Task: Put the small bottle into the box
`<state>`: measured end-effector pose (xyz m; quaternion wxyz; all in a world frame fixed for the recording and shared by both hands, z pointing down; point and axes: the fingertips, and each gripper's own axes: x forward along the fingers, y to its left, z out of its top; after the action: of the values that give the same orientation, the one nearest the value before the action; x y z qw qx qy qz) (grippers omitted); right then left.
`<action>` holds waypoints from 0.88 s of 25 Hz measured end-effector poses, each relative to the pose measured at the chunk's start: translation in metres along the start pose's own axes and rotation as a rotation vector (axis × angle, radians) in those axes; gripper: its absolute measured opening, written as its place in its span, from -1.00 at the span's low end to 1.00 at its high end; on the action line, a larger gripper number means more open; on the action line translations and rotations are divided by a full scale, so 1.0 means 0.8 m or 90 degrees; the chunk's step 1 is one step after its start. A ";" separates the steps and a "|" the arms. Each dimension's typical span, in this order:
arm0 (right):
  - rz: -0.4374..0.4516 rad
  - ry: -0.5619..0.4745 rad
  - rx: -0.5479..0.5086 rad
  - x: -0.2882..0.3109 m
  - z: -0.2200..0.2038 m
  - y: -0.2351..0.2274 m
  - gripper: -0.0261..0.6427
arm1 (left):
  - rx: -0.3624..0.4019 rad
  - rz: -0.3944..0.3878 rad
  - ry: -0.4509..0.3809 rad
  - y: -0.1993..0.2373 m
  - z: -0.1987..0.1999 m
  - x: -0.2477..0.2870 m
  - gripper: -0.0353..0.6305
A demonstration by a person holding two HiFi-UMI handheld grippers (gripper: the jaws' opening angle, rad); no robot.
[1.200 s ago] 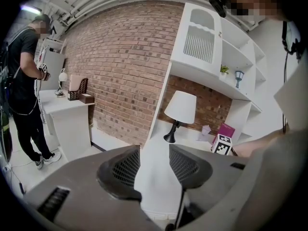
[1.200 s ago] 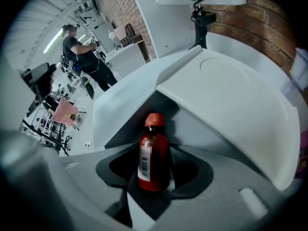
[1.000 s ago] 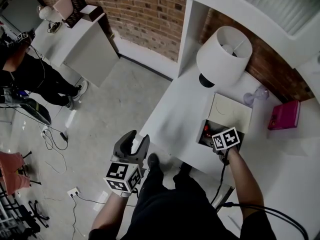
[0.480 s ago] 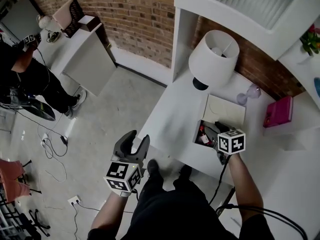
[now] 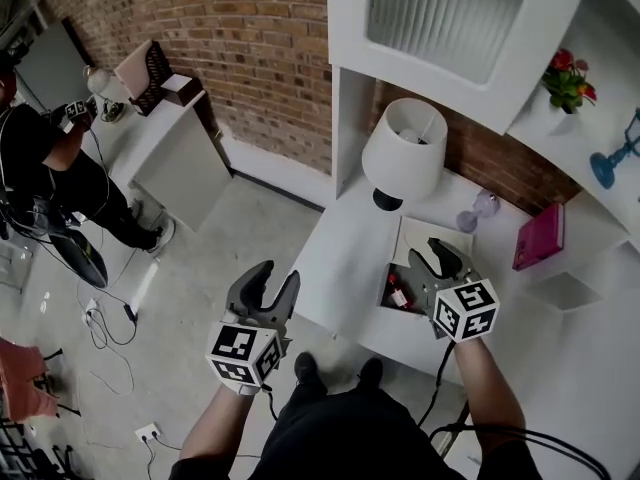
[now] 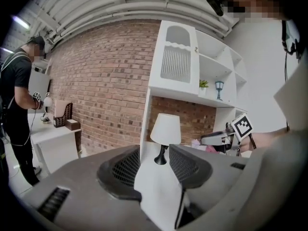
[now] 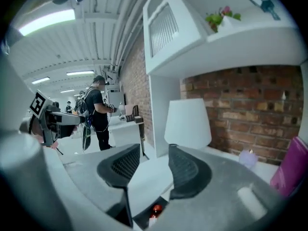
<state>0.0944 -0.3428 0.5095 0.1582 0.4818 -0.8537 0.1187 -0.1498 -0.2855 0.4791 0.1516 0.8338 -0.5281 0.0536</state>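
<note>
Shelf unit (image 5: 440, 38): white, fills the upper right of the head view, against a brick wall.
Tabletop (image 5: 345, 258): white, below the shelf unit, at frame centre.
Lamp (image 5: 403, 151): white shade on a dark base, standing on the tabletop above the box.
Box (image 5: 390, 276): open with a dark inside, near the tabletop's lower edge, its pale lid lying back toward the lamp.
Left tongs (image 5: 277, 276): held over the floor left of the tabletop, jaws apart, nothing between them.
Right tongs (image 5: 441, 253): above the box's right side; jaws apart and empty, having just been closing.
Small bottle (image 5: 397, 292): red-capped, inside the box, below the right tongs and untouched.
</note>
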 end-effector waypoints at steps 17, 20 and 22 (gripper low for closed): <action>-0.005 -0.313 -0.147 -0.121 0.236 0.074 -0.67 | 0.098 -0.013 -0.173 -0.040 0.172 -0.020 -0.33; -0.003 -0.341 -0.143 -0.137 0.257 0.077 -0.66 | 0.124 -0.011 -0.224 -0.053 0.213 -0.027 -0.33; -0.006 -0.357 -0.142 -0.148 0.268 0.077 -0.66 | 0.143 -0.013 -0.253 -0.062 0.234 -0.034 -0.33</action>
<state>0.0653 -0.2944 0.2634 -0.0310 0.4791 -0.8697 -0.1142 -0.1301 -0.3005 0.2847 -0.0488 0.8451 -0.5295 -0.0550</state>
